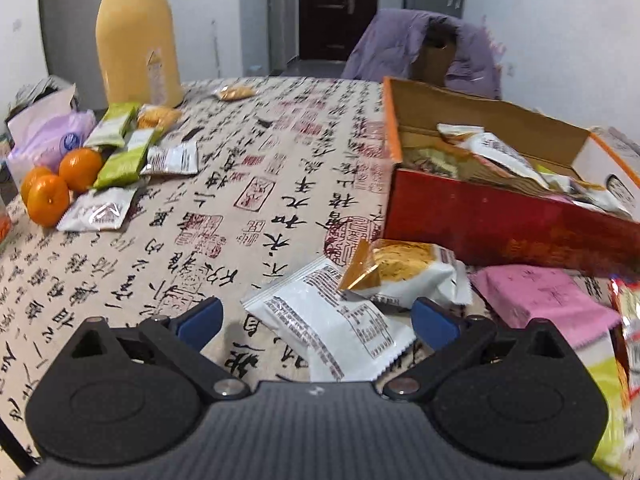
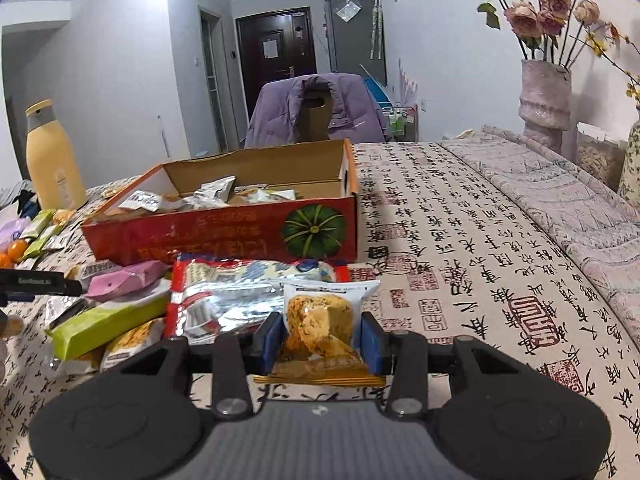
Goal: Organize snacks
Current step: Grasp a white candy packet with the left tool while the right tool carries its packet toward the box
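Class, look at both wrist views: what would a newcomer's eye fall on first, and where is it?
First, the red cardboard box with a pumpkin picture, open and part-filled with snack packets, mid-table. Next, the right gripper shut on a crispy snack packet in front of that box. Far left, three oranges lie beside a tall yellow bottle.

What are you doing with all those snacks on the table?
Someone is tidying snacks into the red cardboard box, using a gripper in each hand. The right gripper has its jaws shut on a clear-wrapped cake snack, held up in front of the box. The left gripper is open, jaws on either side of a white snack packet lying on the tablecloth. Some packets are already in the box. More packets wait by the oranges and the yellow bottle.
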Demonstrator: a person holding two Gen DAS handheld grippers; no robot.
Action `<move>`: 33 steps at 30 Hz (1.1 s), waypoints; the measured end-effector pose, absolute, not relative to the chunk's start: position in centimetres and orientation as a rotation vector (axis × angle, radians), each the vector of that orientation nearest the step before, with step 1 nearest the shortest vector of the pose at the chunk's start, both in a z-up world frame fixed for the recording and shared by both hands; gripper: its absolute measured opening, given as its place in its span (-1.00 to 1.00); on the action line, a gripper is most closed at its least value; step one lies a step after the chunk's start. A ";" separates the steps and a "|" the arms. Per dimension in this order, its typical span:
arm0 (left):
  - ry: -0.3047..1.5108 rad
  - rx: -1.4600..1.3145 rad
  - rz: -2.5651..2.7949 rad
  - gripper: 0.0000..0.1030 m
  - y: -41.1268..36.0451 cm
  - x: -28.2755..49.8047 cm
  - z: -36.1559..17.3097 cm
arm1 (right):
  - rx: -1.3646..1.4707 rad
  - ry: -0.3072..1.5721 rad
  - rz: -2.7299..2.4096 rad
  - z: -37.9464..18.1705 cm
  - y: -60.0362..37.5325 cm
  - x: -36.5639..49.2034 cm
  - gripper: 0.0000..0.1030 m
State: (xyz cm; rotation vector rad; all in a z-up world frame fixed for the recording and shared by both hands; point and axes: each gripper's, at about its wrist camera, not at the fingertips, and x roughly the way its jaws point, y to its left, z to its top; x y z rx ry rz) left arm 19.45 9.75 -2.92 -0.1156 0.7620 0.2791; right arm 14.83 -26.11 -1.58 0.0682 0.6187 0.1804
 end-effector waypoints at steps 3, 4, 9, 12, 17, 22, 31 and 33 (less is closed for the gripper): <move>0.782 -0.131 0.286 0.81 9.8 20.0 -3.3 | 0.079 0.626 0.179 -2.0 -26.5 15.2 -0.21; 0.786 -0.137 0.288 0.74 9.9 19.9 -3.4 | 0.083 0.629 0.181 -2.2 -26.6 15.3 -0.21; 0.758 -0.139 0.302 0.21 9.5 18.6 -3.0 | 0.096 0.637 0.193 -2.6 -26.8 15.7 -0.21; 0.741 -0.126 0.304 -0.05 9.5 18.0 -2.8 | 0.097 0.644 0.208 -2.9 -26.5 15.9 -0.21; 0.719 -0.111 0.276 -0.14 9.6 16.4 -2.8 | 0.100 0.647 0.216 -3.1 -26.4 15.8 -0.21; 0.664 -0.094 0.275 -0.15 9.7 14.5 -2.2 | 0.100 0.643 0.219 -3.0 -26.3 15.6 -0.21; 0.531 -0.074 0.243 -0.15 8.8 12.1 1.0 | 0.084 0.609 0.245 -1.8 -25.4 15.5 -0.21; 0.515 -0.076 0.219 -0.15 8.3 12.3 1.7 | 0.078 0.591 0.258 -1.3 -24.9 15.6 -0.21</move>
